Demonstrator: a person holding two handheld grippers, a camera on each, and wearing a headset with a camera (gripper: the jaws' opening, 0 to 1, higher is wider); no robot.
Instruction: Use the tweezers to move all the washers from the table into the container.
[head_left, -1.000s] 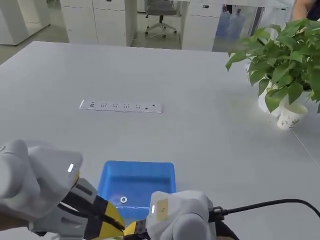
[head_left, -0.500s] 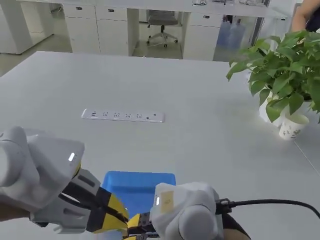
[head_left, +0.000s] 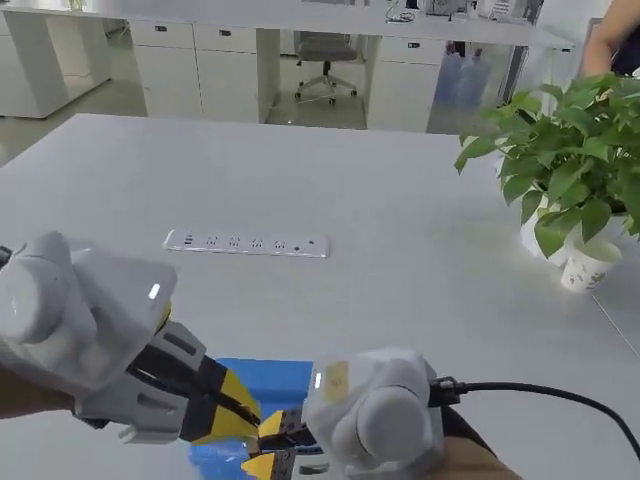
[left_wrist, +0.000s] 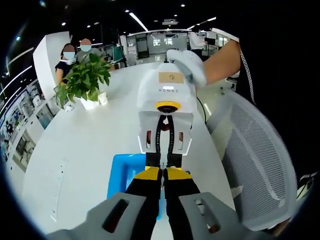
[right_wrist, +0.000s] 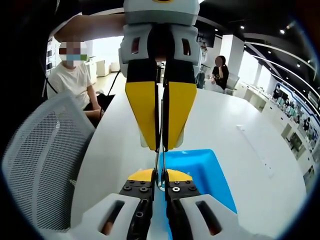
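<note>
Left gripper (left_wrist: 162, 173), right gripper (right_wrist: 160, 175) pinch tweezers (right_wrist: 157, 161) over blue container (head_left: 262, 377); white table (head_left: 400, 250), power strip (head_left: 246, 244), plant (head_left: 570, 160).

Thin shiny bare-metal tweezers (right_wrist: 158, 162); smooth, slightly glossy blue plastic container (head_left: 255, 375); matt smooth pale-grey table (head_left: 400, 250); white woven-mesh chair back (left_wrist: 255, 150); smooth white plastic power strip (head_left: 246, 244).

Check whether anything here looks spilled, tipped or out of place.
Nothing stands out. The power strip lies flat, the plant stands upright, and the left gripper and right gripper meet shut on the tweezers at the blue tray.
</note>
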